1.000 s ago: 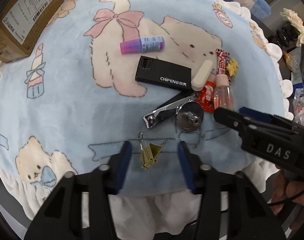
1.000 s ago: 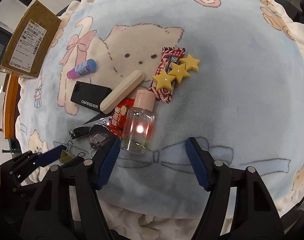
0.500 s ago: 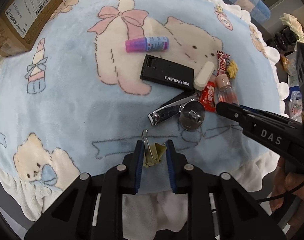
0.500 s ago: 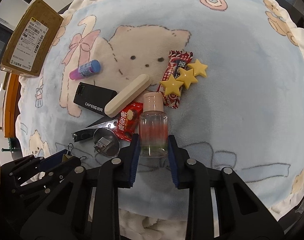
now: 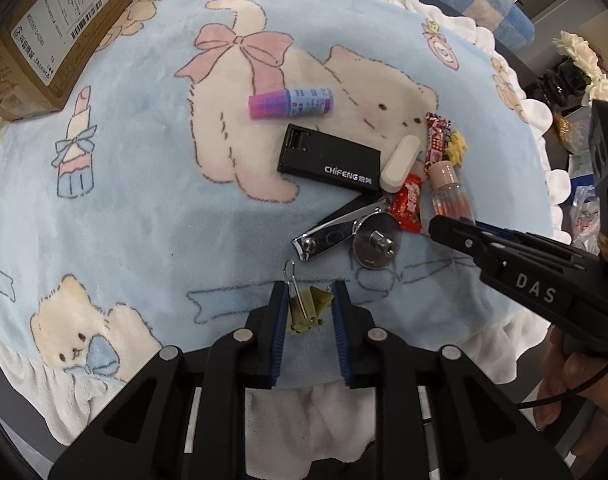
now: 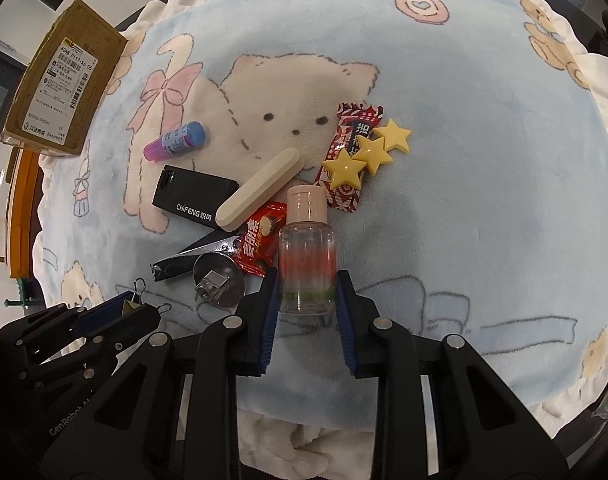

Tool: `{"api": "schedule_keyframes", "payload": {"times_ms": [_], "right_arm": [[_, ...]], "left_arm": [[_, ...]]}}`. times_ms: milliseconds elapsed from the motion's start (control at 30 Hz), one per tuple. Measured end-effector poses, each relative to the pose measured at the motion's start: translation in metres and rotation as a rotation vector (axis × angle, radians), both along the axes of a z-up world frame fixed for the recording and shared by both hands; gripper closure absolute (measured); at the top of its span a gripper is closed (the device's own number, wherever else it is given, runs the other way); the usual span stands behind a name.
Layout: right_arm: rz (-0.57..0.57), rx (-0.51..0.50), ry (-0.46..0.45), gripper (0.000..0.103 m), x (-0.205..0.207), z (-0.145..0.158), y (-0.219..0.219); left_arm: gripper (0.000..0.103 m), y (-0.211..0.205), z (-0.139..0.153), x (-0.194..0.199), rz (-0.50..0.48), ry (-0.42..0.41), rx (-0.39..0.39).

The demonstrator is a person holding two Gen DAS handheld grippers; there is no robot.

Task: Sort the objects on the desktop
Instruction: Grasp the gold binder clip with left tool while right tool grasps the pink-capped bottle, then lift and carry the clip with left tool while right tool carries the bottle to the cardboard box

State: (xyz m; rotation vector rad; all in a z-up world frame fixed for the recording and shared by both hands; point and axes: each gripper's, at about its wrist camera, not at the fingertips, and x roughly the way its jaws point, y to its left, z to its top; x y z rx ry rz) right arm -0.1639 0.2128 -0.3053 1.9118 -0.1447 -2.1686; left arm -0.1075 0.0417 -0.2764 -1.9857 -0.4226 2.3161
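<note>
The left tongs (image 5: pixel 307 312) were squeezed onto a small yellow binder clip (image 5: pixel 305 307) with thin wire handles, at the near edge of the fluffy blue blanket (image 5: pixel 152 208). The right tongs (image 6: pixel 307 294) were pinched on a round, see-through plastic bottle (image 6: pixel 307 268) with a pink cap, just right of a shiny metal nail clipper (image 6: pixel 192 256) and a red crinkly candy wrapper (image 6: pixel 260 238).

Under my jaws lies a fluffy pale-blue fleece blanket (image 6: pixel 443 120), soft and matt. The clear plastic bottle (image 6: pixel 307 260) looks smooth and glossy; the chrome metal nail clipper (image 5: pixel 335 230) is mirror-bright. The black plastic case (image 5: pixel 329 159) is matt, the brown cardboard box (image 5: pixel 60 24) dull, with a paper label.
</note>
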Motion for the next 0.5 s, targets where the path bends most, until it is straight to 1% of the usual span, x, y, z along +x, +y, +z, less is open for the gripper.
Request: {"api": "schedule_keyframes", "payload": {"times_ms": [333, 500], "right_arm": [[0.000, 0.001, 0.002, 0.075, -0.001, 0.002, 0.000], [0.006, -0.002, 0.003, 0.075, -0.002, 0.014, -0.001]], "left_arm": [[0.081, -0.002, 0.004, 0.000, -0.001, 0.004, 0.007], [0.081, -0.002, 0.016, -0.004, 0.000, 0.010, 0.008]]}}
